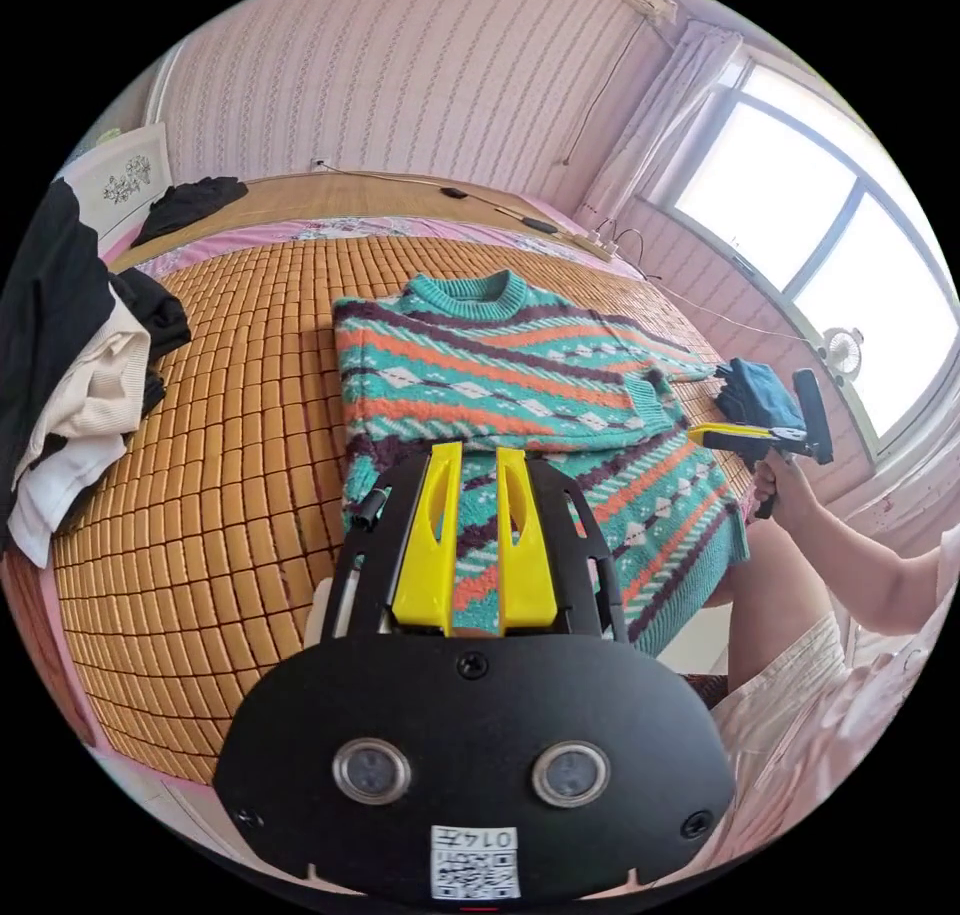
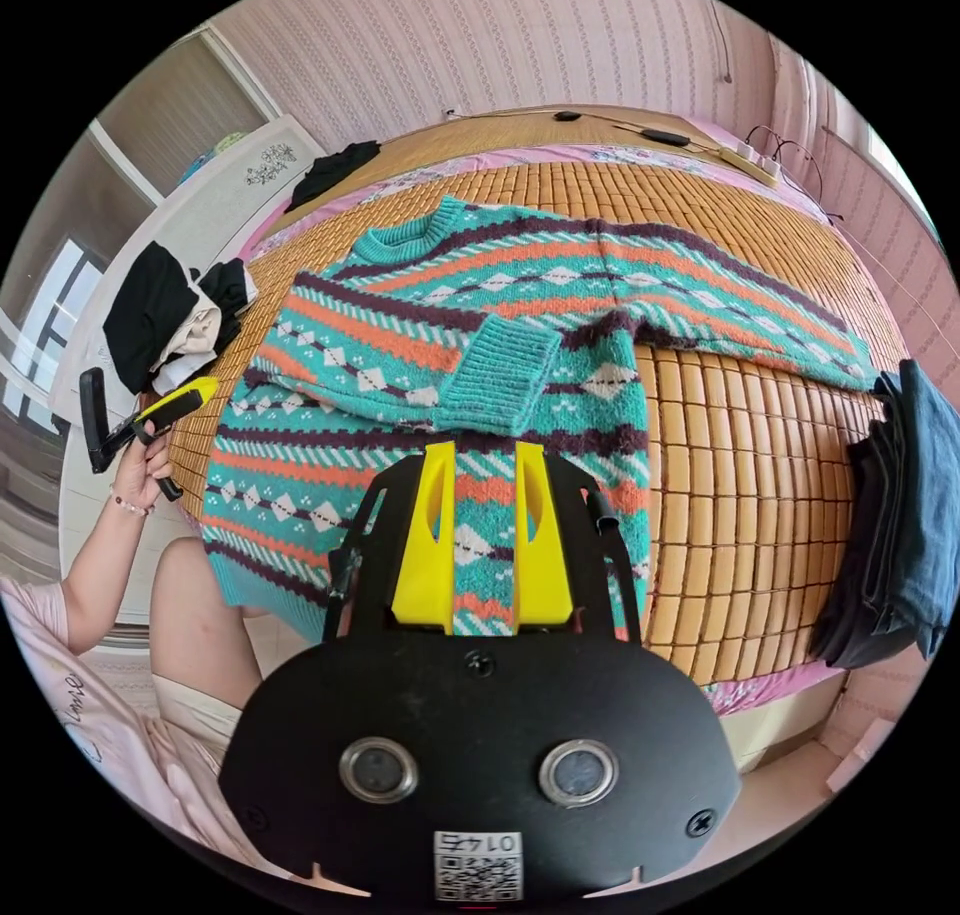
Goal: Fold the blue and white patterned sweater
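Two grippers: both up over the sweater, each with its yellow jaws standing apart.
Left gripper (image 1: 478,455): in its own view the jaws are spread with knit showing in the gap, and they hover above the hem end with nothing between them. In the right gripper view it (image 2: 205,387) sits off to the side in a hand (image 2: 135,470); from there I cannot tell how its jaws stand.
Right gripper (image 2: 478,452): jaws parted over the lower body of the knit, nothing pinched. In the left gripper view it (image 1: 700,433) is out by the far edge, gripped by a hand (image 1: 785,485), tip near the cuff.
Sweater (image 1: 520,395): teal, orange, white and dark purple bands, lying flat on the mat, collar toward the wall, hem hanging over the bed's edge by the person's leg.
Sleeves: one is folded across the chest, its ribbed cuff (image 2: 500,373) lying on the body. The other stretches out straight over the mat toward the jeans.
Mat (image 1: 230,435): woven bamboo tiles, covering the bed.
Jeans (image 2: 905,515): folded dark denim stack at the mat's edge, just beside the outstretched sleeve's end.
Clothes pile (image 1: 70,375): black and cream garments heaped at the other side, well apart from the sweater.
Black garment (image 1: 190,205): crumpled on the wooden ledge by the wall.
Window (image 1: 830,255): bright, curtain drawn aside.
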A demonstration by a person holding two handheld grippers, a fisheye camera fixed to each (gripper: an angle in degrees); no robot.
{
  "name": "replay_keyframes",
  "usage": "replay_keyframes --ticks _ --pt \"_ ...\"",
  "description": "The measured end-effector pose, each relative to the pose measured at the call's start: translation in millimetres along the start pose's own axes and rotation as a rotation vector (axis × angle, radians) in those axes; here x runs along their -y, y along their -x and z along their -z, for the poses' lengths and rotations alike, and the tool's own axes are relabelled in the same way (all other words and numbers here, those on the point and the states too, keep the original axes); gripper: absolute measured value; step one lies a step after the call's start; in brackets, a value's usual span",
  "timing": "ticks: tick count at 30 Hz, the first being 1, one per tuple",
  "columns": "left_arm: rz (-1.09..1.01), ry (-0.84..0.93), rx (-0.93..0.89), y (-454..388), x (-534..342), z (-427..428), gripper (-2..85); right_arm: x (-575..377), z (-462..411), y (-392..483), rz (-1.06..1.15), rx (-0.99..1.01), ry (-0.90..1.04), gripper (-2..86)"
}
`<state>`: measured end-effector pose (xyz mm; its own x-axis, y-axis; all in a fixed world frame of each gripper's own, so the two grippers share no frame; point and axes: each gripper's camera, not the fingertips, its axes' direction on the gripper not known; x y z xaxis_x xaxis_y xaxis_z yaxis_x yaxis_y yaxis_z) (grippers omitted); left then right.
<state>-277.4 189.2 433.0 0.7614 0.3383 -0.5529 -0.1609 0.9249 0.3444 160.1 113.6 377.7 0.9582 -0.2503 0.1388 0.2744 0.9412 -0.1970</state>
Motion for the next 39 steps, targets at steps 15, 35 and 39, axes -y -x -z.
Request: replay_keyframes --ticks 15,35,39 --pt "-0.059 0.036 0.154 -43 57 -83 3.4 3 63 -140 -0.263 -0.069 -0.146 9.7" --pt "-0.640 0.318 -0.021 -360 210 -334 6.3 71 74 -256 -0.413 -0.372 -0.088 7.3" --pt "-0.571 0.292 -0.090 -339 219 -334 4.3 70 96 -249 -0.355 -0.321 -0.170 4.8"
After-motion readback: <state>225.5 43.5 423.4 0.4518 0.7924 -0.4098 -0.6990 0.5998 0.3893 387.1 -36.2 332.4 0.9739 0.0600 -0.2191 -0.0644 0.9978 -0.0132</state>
